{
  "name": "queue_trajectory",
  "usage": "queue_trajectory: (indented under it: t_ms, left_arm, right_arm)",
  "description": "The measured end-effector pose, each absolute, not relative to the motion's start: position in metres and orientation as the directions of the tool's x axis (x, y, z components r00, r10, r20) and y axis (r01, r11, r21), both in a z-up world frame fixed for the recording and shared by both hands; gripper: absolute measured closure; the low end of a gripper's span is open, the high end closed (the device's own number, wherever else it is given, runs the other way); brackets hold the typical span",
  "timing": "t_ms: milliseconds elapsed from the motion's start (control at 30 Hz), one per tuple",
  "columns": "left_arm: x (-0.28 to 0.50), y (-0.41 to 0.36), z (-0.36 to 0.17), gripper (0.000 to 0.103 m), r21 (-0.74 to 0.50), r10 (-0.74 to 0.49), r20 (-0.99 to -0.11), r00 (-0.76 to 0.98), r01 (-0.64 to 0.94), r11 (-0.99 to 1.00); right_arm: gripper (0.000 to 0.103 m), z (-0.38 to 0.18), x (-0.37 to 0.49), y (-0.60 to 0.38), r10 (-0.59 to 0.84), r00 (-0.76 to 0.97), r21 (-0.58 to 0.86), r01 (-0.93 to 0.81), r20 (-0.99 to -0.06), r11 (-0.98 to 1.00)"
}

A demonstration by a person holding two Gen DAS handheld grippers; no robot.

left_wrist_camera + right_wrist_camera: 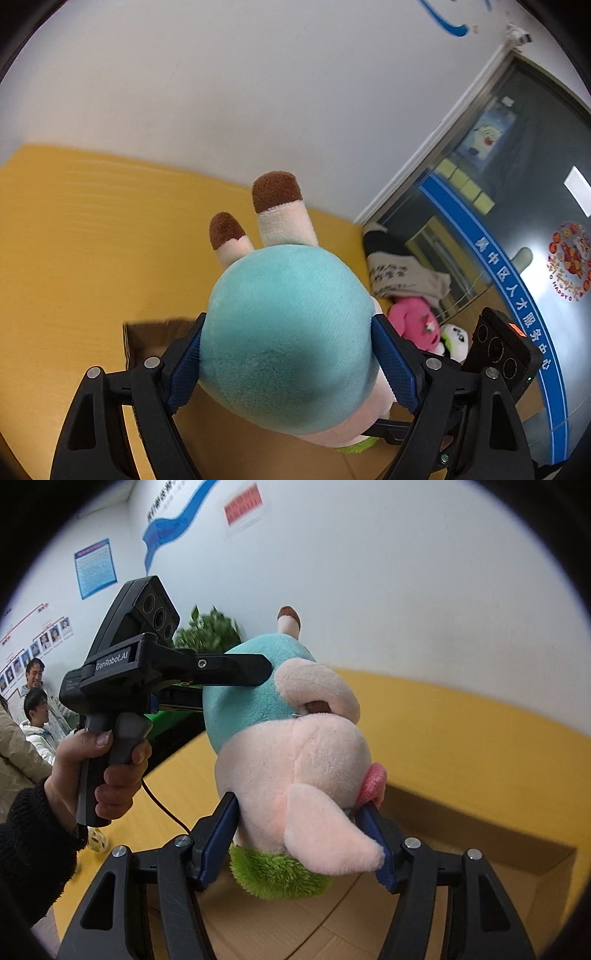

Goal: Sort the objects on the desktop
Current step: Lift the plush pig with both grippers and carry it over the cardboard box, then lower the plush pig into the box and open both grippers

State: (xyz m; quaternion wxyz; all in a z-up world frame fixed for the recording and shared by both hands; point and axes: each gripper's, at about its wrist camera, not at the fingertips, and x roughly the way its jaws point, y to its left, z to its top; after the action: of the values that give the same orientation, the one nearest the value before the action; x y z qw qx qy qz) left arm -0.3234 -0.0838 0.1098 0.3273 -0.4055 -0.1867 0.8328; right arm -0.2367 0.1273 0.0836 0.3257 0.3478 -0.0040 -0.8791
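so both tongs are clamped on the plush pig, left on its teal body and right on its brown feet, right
Not quite. The right tongs grip the pink plush pig's head, by the ear and green tuft, as the right wrist view shows. Its brown-tipped feet stick out free. The left tongs do clamp its teal body.

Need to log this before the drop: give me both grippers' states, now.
Left gripper: closed on the plush toy's teal body.
Right gripper: closed on the same plush toy, at its pink head.
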Motion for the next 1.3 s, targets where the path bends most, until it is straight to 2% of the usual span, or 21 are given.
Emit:
queue_trajectory:
  t_ms: [133, 300, 667, 933, 1000, 1133, 1167, 1233, 1300]
  left_arm:
    - [-0.323, -0.083, 0.067, 0.016, -0.590, 0.682, -0.601, -0.416, -0.344, -0.730]
    - [-0.323, -0.083, 0.049, 0.015, -0.585, 0.670, -0.632, -0.390, -0.326, -0.742]
    - [-0.332, -0.067, 0.062, 0.013, -0.514, 0.631, -0.701, -0.333, -0.377, -0.770]
    - [-0.347, -0.052, 0.043, 0.009, -0.404, 0.516, -0.815, -0.264, -0.380, -0.832]
    - [-0.347, -0.046, 0.037, 0.006, -0.360, 0.472, -0.841, -0.263, -0.379, -0.852]
    - [-0.338, -0.038, 0.041, 0.004, -0.300, 0.424, -0.859, -0.286, -0.388, -0.872]
    - [-0.332, -0.038, 0.048, 0.004, -0.273, 0.406, -0.857, -0.317, -0.388, -0.880]
    - [-0.319, -0.044, 0.067, 0.003, -0.246, 0.399, -0.833, -0.383, -0.390, -0.887]
    - [-0.301, -0.058, 0.094, 0.003, -0.232, 0.404, -0.788, -0.465, -0.384, -0.894]
  right_arm:
    - [0.039, 0.041, -0.240, 0.121, -0.560, -0.487, 0.274, 0.538, -0.670, -0.797]
    - [0.039, 0.016, -0.232, 0.111, -0.543, -0.454, 0.307, 0.495, -0.706, -0.813]
    - [0.039, 0.008, -0.190, 0.106, -0.585, -0.458, 0.498, 0.308, -0.669, -0.810]
    - [0.039, -0.015, -0.170, 0.092, -0.608, -0.439, 0.591, 0.193, -0.662, -0.783]
    - [0.036, -0.022, -0.166, 0.088, -0.591, -0.430, 0.577, 0.179, -0.683, -0.797]
    - [0.017, -0.029, -0.153, 0.092, -0.579, -0.427, 0.575, 0.155, -0.694, -0.803]
    - [0.016, -0.026, -0.147, 0.096, -0.571, -0.441, 0.567, 0.156, -0.692, -0.809]
    - [0.012, -0.013, -0.132, 0.103, -0.564, -0.470, 0.553, 0.179, -0.678, -0.814]
    - [0.002, 0.004, -0.110, 0.109, -0.560, -0.496, 0.530, 0.217, -0.663, -0.820]
